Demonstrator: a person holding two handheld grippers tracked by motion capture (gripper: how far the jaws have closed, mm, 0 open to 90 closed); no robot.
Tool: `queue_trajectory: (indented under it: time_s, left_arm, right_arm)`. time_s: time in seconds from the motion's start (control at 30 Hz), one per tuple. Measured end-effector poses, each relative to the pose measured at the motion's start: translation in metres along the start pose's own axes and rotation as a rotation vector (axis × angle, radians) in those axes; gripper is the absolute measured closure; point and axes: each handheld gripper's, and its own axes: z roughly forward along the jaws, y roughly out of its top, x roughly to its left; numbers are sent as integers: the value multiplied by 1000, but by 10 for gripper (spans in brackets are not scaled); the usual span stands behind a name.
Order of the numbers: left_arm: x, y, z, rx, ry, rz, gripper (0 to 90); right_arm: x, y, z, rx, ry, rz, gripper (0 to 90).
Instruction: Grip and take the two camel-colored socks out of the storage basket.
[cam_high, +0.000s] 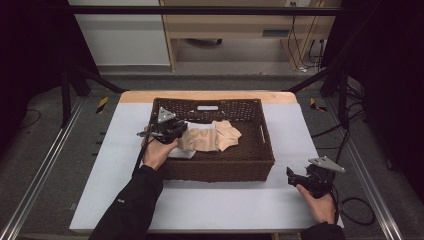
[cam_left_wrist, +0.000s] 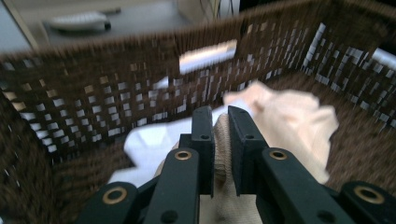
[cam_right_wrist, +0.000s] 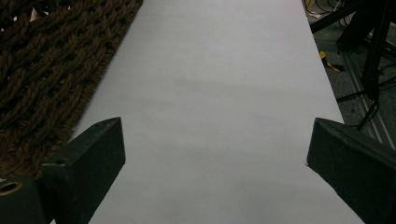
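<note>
White tabletop (cam_right_wrist: 219, 93), left hand-held gripper (cam_left_wrist: 220, 135) pinching peach cloth (cam_left_wrist: 289, 121) inside wicker basket (cam_high: 250, 165), right hand-held gripper (cam_right_wrist: 215, 154) spread wide.

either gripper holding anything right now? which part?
The left gripper is shut on the peach cloth, pinching a bunched fold at its near end, inside the brown basket. The right gripper is open over the bare table, holding nothing.

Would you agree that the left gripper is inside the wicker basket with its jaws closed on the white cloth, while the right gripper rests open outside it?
Not quite: the left gripper has its jaws closed on the peach cloth, not the white cloth, as the left gripper view shows. It is indeed inside the wicker basket, and the right gripper rests open outside it.
</note>
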Motion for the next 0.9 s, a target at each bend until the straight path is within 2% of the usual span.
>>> queue_trajectory:
  time_s: [0.07, 0.1, 0.13, 0.3, 0.33, 0.43, 0.73, 0.9]
  left_arm:
    - [-1, 6, -5, -39, 1, -1, 812]
    - [-3, 13, -10, -79, -6, -10, 813]
    - [-3, 13, -10, -79, -6, -10, 812]
    - [-12, 34, -27, -164, -27, 1, 813]
    - [-12, 34, -27, -164, -27, 1, 813]
    - [-21, 43, -39, -208, -44, 14, 814]
    - [-34, 56, -66, -257, -88, 31, 815]
    - [-44, 59, -90, -279, -127, 52, 815]
  right_arm:
    - [0, 0, 0, -4, -2, -2, 47]
    - [0, 0, 0, -5, -2, -2, 47]
    - [0, 0, 0, -5, -2, -2, 47]
    - [0, 1, -1, -13, -3, 1, 47]
    - [0, 1, -1, -13, -3, 1, 47]
    - [0, 1, -1, -18, 0, 1, 46]
    - [0, 2, -2, -30, 2, -7, 45]
    - [0, 2, -3, -35, 5, -11, 45]
